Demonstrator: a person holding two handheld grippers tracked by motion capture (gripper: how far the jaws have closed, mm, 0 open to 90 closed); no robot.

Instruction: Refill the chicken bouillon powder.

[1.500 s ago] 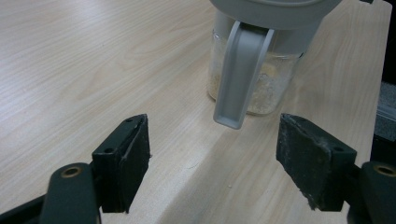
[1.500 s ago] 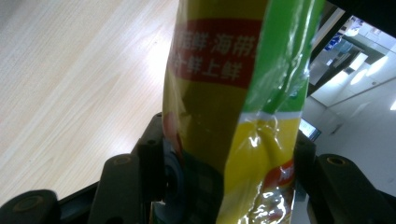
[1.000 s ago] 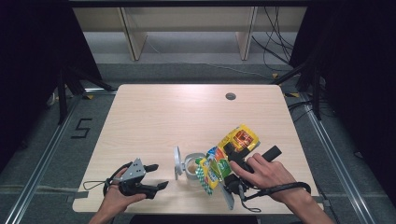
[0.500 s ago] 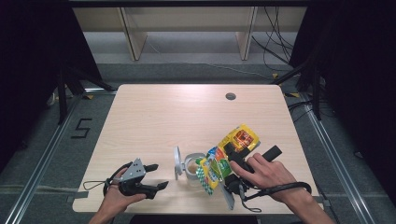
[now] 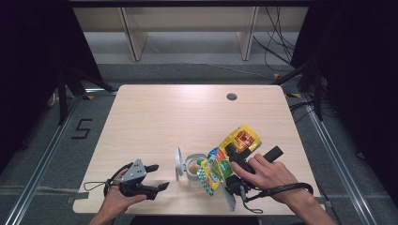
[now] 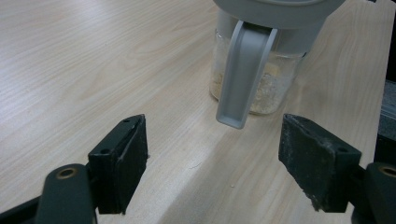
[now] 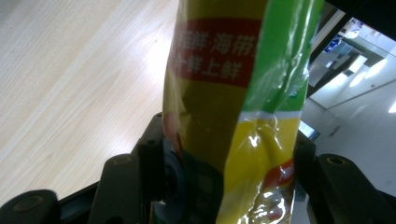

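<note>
Nothing has shifted since the earlier frame; both hands hold their places. The right gripper (image 5: 230, 165) is clamped on the yellow-green packet (image 5: 224, 161), whose long axis slants across the table (image 5: 187, 117), its lower end tipped down at the glass jar (image 5: 193, 168) and its upper end rising away beside it. The jar's grey lid (image 5: 178, 163) stands flipped open. The left gripper (image 5: 157, 176), jaws apart and empty, points at the jar from its other side.

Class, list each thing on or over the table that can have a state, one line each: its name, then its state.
Jar: upright on the table, open, grainy contents inside.
Jar lid: flipped up, hanging at the jar's side.
Snack bag: clamped, tilted over the jar mouth.
Right hand-held gripper: shut on the bag.
Left hand-held gripper: open, empty, short of the jar.
</note>
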